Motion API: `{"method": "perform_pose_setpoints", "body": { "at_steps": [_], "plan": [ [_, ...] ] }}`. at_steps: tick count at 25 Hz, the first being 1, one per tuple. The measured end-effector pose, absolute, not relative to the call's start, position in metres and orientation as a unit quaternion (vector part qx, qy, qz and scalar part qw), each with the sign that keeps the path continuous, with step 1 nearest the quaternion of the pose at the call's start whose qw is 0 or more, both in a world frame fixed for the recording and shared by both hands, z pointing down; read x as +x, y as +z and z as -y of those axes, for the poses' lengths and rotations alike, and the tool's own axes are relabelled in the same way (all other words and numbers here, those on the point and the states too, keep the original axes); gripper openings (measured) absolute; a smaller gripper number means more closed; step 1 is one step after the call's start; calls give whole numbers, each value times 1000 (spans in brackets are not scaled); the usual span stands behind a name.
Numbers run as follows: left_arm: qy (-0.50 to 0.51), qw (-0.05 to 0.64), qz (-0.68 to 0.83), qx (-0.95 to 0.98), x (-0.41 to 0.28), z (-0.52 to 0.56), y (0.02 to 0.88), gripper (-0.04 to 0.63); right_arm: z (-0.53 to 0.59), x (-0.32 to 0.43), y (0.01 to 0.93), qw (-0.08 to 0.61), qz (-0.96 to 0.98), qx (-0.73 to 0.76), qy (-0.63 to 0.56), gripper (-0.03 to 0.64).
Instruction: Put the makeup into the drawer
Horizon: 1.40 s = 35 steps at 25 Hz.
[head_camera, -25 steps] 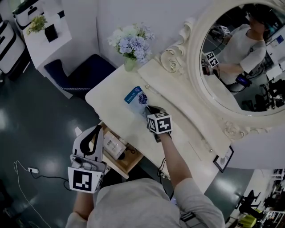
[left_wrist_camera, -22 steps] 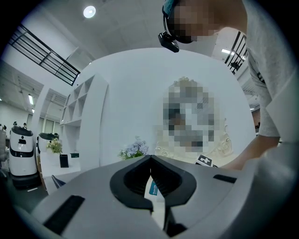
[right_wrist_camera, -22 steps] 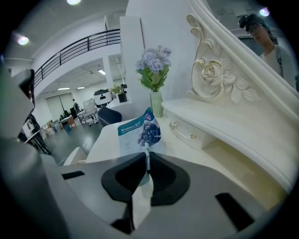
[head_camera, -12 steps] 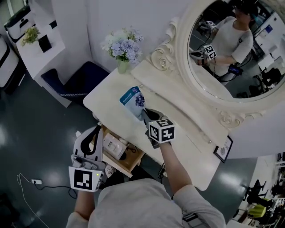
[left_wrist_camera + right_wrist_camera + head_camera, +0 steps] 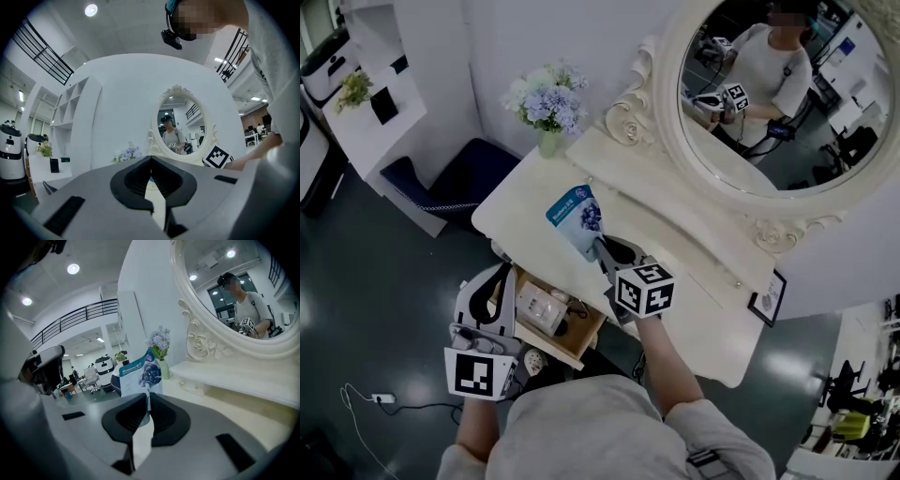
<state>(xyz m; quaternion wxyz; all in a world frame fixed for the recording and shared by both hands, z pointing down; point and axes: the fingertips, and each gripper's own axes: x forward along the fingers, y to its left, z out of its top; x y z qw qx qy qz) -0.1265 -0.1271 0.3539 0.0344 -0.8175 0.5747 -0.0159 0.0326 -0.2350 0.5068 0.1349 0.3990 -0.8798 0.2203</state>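
My right gripper (image 5: 598, 247) has its jaws pinched tight on the lower edge of the makeup sachet (image 5: 573, 217), a blue and white packet that stands up out of my grip over the dressing table (image 5: 694, 314), left of the frame's middle. The table's front edge runs as a slant from the left of the frame down to the lower right, and the packet sits just inside that edge. Behind it the raised shelf and the oval mirror (image 5: 750, 131) close off the upper right, and the vase of flowers (image 5: 544, 105) stands at the table's far corner, well apart from me. Left of the table there is open dark floor (image 5: 366, 309), with only a blue chair (image 5: 450, 178) near that far corner. The drawer (image 5: 577, 345) is pulled out from under the front edge, below the packet in the frame, and its top is open. In it lies a white box (image 5: 541, 307) with some small dark items I cannot make out beside it. My left gripper (image 5: 500, 277) hangs just beside the drawer's left end, jaws closed together on nothing. A small picture frame (image 5: 767, 302) stands on the table's right end.
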Motion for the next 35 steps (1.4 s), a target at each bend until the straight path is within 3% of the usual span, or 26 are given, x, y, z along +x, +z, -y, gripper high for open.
{"method": "perform_pose_setpoints", "body": {
  "at_steps": [16,19,23,35],
  "plan": [
    [8,41,-547,-836,-134,116,347,14,186,29,465,53,883,418,207,35],
    [-29,34,-531,-846,-135,108,361,14,177,28,459,41,884,420,202,35],
    [11,47,-531,-846,-135,108,347,14,166,29,453,27,885,422,196,35],
    [3,46,-511,-858,-133,91,351,14,137,28,458,29,882,429,194,35]
  ]
}}
